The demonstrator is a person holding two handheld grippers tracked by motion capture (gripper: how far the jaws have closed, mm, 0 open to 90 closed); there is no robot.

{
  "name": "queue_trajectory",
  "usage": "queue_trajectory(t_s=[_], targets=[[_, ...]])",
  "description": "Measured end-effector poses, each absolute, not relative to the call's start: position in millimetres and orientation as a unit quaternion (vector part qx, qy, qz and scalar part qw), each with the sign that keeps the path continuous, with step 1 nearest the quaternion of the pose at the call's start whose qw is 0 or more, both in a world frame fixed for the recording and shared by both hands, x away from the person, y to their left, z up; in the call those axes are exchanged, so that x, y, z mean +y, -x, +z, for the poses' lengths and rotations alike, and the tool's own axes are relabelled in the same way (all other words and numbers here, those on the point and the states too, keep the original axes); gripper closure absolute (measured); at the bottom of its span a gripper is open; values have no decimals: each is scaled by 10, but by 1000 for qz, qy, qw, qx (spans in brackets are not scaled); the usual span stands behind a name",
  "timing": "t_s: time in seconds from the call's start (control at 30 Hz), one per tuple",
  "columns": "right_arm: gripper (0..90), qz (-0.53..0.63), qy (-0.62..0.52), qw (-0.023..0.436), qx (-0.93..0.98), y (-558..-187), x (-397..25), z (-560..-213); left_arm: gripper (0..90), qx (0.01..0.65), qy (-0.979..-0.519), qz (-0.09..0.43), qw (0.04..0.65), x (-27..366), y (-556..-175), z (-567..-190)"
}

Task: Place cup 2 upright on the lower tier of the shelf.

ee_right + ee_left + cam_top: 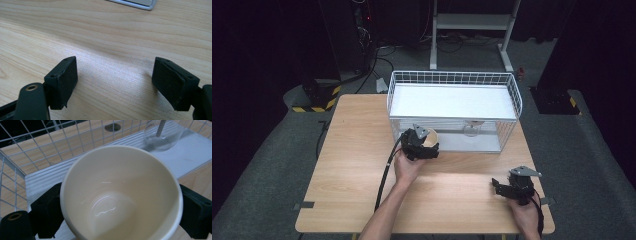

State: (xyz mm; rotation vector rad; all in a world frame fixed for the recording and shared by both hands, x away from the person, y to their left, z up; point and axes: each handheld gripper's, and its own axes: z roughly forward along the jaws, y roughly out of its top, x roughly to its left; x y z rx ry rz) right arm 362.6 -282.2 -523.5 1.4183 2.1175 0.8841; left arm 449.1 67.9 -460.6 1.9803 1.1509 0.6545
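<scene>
Left gripper: your left gripper [426,145] is at the front edge of the wire rack, its jaws clamped on either side of a cream cup [120,195].
Cup: you hold the cream cup tilted, its open mouth facing the camera in the left gripper view, just at the lower shelf of the white wire rack [512,90]. It looks empty and glossy inside.
Rack: the rack sits at the far side of the wooden table [357,150], with a white shelf on top and a lower tier underneath.
Glass: a clear glass [162,135] stands on the lower tier, beyond the cup and apart from it.
Right gripper: your right gripper [113,82] rests low over bare wood near the table's front right corner, jaws wide apart with nothing between them.
</scene>
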Motion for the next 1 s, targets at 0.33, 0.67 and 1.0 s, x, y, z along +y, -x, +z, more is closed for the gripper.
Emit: queue_trajectory(t_s=[0.33, 0.67, 1.0], targets=[[205, 320, -513, 220, 765, -3627, -2820, -5235, 99, 467, -753, 245, 394, 736, -4586, -4656], [205, 320, -513, 220, 765, -3627, -2820, -5235, 97, 464, -751, 263, 389, 706, -4646, -4688], [205, 320, -514, 220, 765, -3626, -2819, -5235, 94, 465, -744, 273, 395, 686, -4678, -4721]])
